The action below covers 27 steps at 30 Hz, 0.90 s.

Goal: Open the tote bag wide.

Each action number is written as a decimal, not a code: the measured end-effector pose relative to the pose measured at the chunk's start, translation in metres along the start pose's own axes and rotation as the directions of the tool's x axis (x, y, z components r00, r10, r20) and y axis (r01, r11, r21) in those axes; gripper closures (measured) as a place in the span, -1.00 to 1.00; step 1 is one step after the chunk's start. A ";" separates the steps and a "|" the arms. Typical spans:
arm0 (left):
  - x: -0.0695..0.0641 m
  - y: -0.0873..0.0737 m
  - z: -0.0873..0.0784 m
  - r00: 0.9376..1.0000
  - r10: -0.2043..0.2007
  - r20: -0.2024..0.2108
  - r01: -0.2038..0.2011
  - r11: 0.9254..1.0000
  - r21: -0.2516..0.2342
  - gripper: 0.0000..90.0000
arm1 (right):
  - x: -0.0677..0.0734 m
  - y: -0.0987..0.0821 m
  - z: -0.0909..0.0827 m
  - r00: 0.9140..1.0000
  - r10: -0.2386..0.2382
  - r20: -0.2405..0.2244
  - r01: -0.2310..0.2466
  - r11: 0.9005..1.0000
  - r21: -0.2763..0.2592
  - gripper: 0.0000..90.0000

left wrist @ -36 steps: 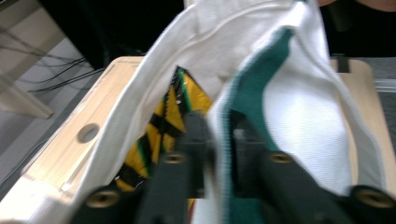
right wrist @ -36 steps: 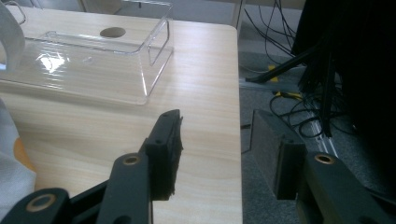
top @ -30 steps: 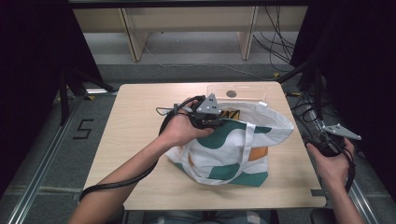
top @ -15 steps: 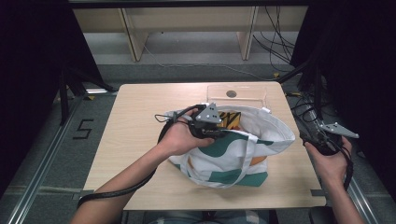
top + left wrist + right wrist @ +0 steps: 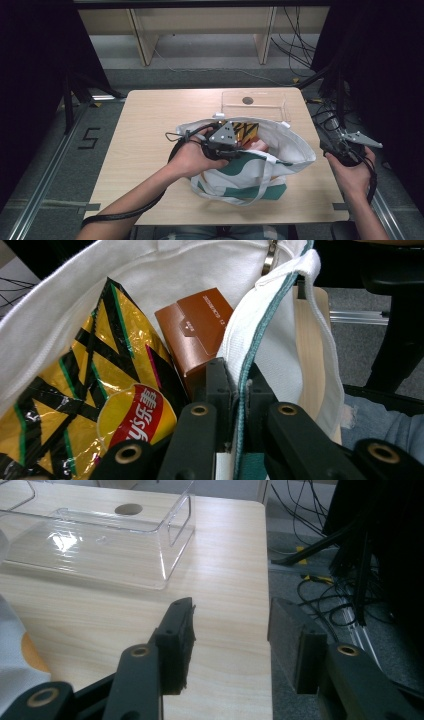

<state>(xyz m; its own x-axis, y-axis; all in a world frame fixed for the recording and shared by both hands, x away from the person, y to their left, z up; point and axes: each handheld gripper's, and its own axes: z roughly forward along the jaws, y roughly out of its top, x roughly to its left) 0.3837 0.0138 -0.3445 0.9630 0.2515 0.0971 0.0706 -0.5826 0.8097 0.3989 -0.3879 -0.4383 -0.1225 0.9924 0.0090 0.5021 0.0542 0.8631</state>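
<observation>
White canvas with green shapes makes the tote bag (image 5: 250,160), which lies on the near half of the wooden table (image 5: 150,130), its mouth open toward the far side. The left gripper (image 5: 227,150) is at the near rim of this mouth. In the left gripper view its two black jaws are pressed together on the bag's rim (image 5: 240,390), so the white cloth with its green edge is pinched between them and no gap is left. The left hand (image 5: 192,159) grips the tool from the left side of the bag.

Inside the bag, just past the pinched rim, lies a yellow and black chips packet (image 5: 100,395), and a brown cardboard box (image 5: 197,332) is beside it, touching its edge.

At the right edge of the table the right gripper (image 5: 230,635) is held by the right hand (image 5: 352,172), well apart from the bag. Its jaws stand about half open, with nothing between them.

Farther away, at the far side of the table, stands a clear plastic tray (image 5: 100,545).
</observation>
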 end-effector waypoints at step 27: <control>-0.019 -0.021 0.026 0.997 0.042 0.061 -0.048 0.994 0.096 0.90 | -0.005 0.000 0.002 0.999 -0.046 -0.008 0.046 0.999 -0.012 0.19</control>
<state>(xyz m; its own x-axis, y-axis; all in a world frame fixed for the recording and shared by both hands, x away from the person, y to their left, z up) 0.3706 0.0015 -0.3783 0.9791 0.1794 0.0957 0.0491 -0.6654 0.7449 0.4014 -0.3924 -0.4393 -0.1523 0.9880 -0.0268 0.4859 0.0985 0.8684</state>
